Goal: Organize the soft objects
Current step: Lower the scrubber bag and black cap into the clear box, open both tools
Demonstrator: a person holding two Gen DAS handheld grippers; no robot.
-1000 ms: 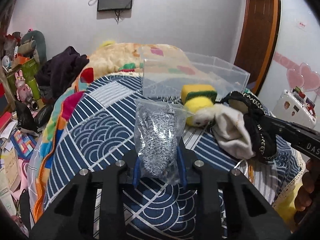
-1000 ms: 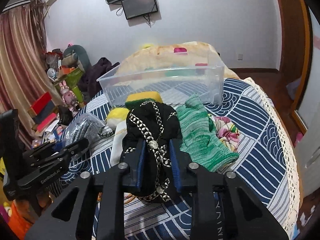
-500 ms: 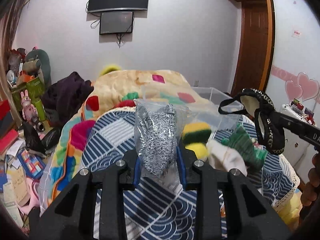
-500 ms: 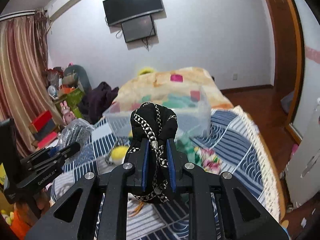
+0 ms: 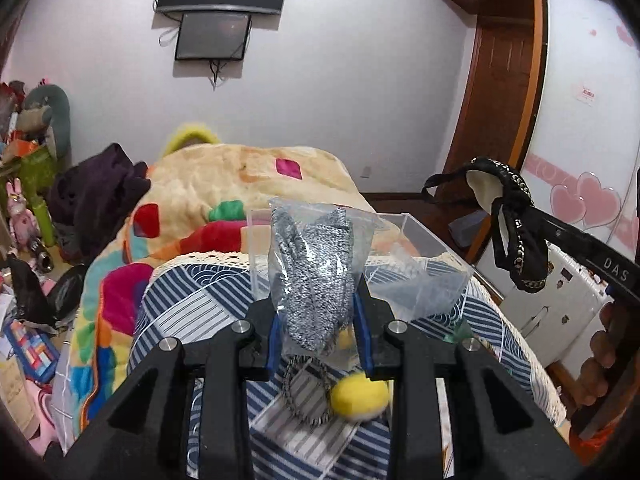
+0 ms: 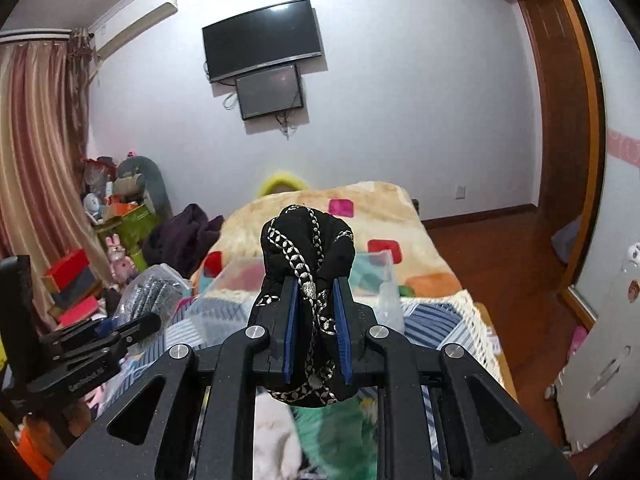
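Bed, blue-striped cover, spans scene below your grippers. Clear bin sits on it, far side. Your left gripper clamps bagged grey gloves, raised before bin. Your right gripper pinches black chain-trimmed pouch, lifted above bed. Yellow pom-pom lies on cover.

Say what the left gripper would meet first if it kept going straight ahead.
Probably the clear plastic bin on the bed: the left gripper, shut on the bagged grey gloves, points at its near wall, though depth is uncertain.
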